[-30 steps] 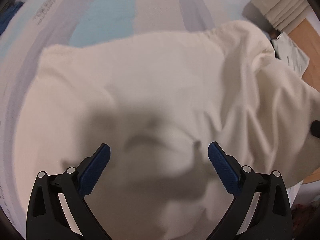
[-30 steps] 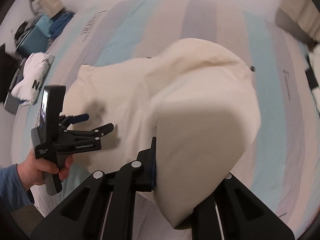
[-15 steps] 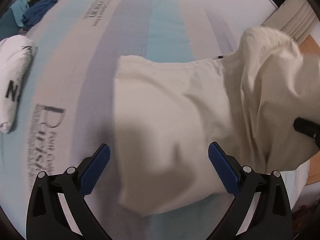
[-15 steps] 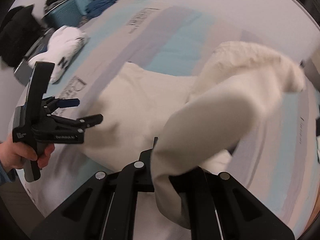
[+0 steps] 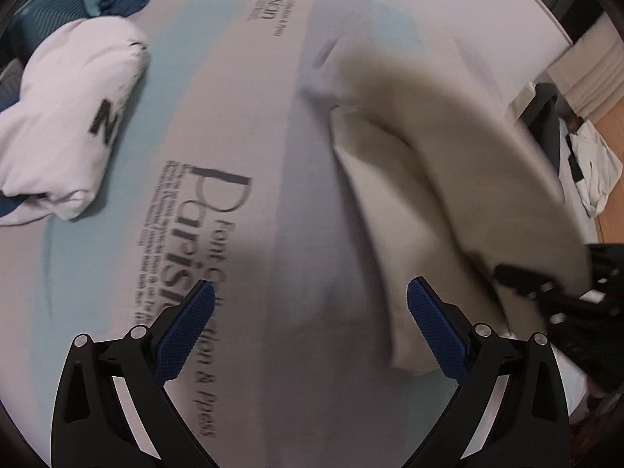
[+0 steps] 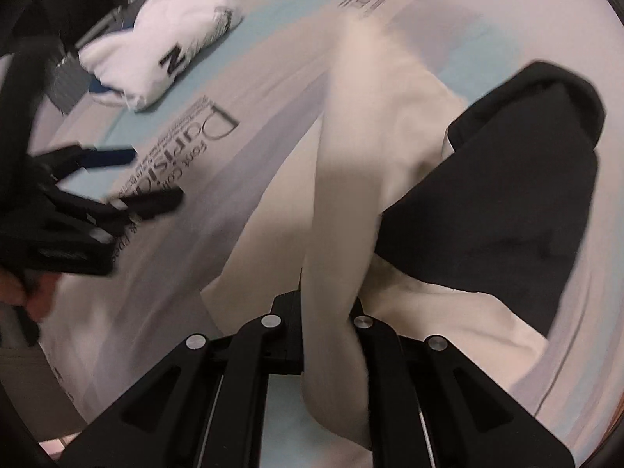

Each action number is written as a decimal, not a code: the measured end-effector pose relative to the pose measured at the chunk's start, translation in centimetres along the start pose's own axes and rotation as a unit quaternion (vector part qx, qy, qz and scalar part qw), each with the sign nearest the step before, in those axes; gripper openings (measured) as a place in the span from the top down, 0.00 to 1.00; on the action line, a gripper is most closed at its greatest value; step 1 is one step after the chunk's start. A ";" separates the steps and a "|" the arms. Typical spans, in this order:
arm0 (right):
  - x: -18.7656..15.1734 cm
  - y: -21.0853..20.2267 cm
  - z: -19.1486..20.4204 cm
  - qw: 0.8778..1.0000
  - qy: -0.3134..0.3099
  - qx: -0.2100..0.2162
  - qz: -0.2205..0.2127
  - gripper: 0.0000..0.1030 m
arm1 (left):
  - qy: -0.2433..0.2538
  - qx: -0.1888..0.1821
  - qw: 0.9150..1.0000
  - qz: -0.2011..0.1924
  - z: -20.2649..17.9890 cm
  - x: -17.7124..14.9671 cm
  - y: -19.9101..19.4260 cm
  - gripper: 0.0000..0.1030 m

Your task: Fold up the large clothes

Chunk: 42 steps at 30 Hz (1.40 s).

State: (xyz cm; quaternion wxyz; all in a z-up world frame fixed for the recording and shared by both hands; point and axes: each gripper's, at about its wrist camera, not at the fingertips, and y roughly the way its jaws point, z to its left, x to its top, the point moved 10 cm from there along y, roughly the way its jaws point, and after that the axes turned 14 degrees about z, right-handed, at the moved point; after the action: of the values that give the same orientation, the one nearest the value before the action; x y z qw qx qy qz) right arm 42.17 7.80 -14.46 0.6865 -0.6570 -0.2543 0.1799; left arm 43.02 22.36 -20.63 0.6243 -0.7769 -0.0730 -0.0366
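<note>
Clamped between the right gripper's (image 6: 329, 312) matt black plastic jaws, the cream garment (image 6: 351, 179) looks like soft, matt cloth. The left gripper's (image 5: 311, 314) spread jaws carry blue, seemingly rough-textured pads (image 5: 436, 331) above smooth printed bedsheet (image 5: 241, 234) cloth.

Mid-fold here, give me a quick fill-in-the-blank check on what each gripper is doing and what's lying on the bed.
1. The right gripper is shut on the ____ garment.
2. The left gripper is open and holds ____.
3. The rolled white garment bears a black letter ____.
4. Beside the cream cloth lies a ____ garment.

Missing words: cream; nothing; N; black
</note>
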 end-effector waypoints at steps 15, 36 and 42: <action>0.2 7.0 4.1 0.996 -0.046 -0.080 0.021 0.93 | -0.009 -0.009 1.000 -0.006 6.2 -0.5 0.8 0.06; -1.8 1.2 7.5 0.999 -0.027 -0.021 -0.036 0.19 | -0.045 -0.007 0.999 -0.010 8.1 -2.9 -2.1 0.06; -2.7 -2.9 7.8 0.998 -0.009 0.030 -0.063 0.07 | -0.058 -0.004 0.998 -0.015 8.0 -3.4 -3.8 0.06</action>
State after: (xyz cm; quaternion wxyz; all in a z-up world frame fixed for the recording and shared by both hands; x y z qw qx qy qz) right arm 35.22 12.36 -11.82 0.7140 -0.6169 -0.2956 0.1495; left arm 38.79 30.73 -19.22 0.6149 -0.7793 -0.1210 -0.0009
